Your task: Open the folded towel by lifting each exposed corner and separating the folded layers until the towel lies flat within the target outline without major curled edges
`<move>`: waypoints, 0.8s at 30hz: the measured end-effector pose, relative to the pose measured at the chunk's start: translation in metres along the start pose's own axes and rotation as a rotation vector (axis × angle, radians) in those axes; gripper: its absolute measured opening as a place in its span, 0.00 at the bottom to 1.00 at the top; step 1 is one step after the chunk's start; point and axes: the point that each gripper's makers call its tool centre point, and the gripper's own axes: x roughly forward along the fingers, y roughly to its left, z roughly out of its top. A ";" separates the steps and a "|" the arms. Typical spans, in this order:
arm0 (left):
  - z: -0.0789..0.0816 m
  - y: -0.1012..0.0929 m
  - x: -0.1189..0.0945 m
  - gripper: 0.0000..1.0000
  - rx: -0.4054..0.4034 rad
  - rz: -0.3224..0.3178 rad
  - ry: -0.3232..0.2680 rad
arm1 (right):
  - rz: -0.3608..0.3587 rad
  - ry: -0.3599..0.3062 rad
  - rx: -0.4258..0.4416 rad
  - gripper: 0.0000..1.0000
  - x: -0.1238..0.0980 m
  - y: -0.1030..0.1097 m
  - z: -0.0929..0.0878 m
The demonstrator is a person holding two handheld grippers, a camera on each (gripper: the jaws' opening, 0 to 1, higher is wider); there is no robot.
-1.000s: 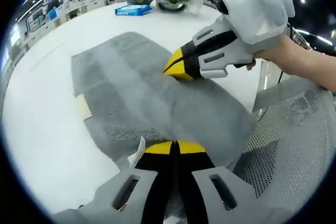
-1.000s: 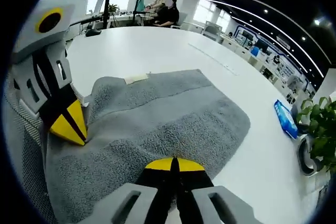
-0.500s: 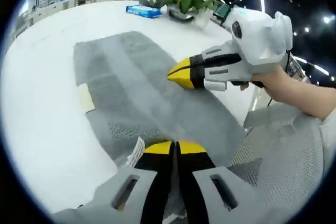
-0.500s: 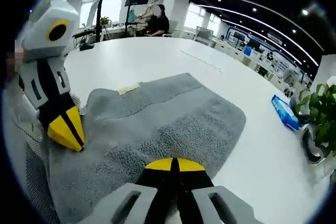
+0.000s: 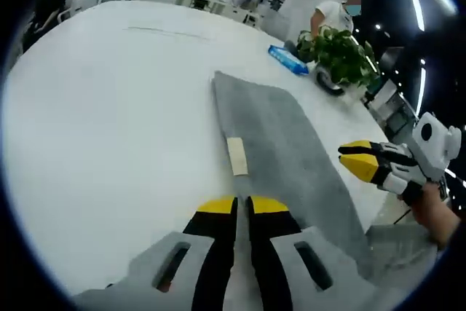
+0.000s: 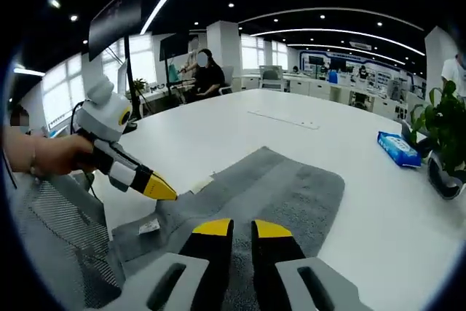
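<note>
Both grippers lifted off since earlier | towel (image 5: 280,143) flat | table (image 5: 109,107)

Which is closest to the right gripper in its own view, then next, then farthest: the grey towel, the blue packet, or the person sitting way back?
1. The grey towel, lying right under the right gripper.
2. The blue packet, off to the right on the white table.
3. The seated person, far behind the table, upper left.
</note>
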 end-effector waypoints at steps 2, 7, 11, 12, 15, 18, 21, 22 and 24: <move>0.001 -0.004 0.000 0.03 0.002 -0.025 -0.007 | 0.006 0.005 0.001 0.07 0.000 0.001 -0.001; 0.004 -0.010 -0.002 0.01 -0.052 -0.064 -0.016 | 0.019 0.007 0.023 0.07 0.002 0.003 -0.002; 0.018 -0.017 -0.006 0.00 0.058 -0.059 -0.077 | 0.032 0.012 0.024 0.06 0.003 0.006 -0.003; 0.021 -0.018 -0.008 0.00 0.087 -0.053 -0.088 | 0.039 0.008 0.031 0.06 0.003 0.008 -0.002; 0.027 -0.033 -0.010 0.00 0.208 -0.056 -0.128 | 0.062 -0.006 0.069 0.06 0.004 0.011 0.001; 0.026 -0.045 -0.008 0.00 0.347 -0.053 -0.130 | 0.076 -0.002 0.100 0.06 0.004 0.013 0.000; 0.021 -0.064 -0.004 0.00 0.551 -0.044 -0.123 | 0.097 -0.021 0.151 0.07 0.005 0.016 0.003; 0.018 -0.068 -0.002 0.00 0.599 -0.045 -0.118 | 0.105 -0.023 0.173 0.07 0.005 0.017 0.003; 0.010 -0.075 0.003 0.00 0.720 -0.030 -0.090 | 0.120 -0.021 0.215 0.07 0.006 0.020 0.002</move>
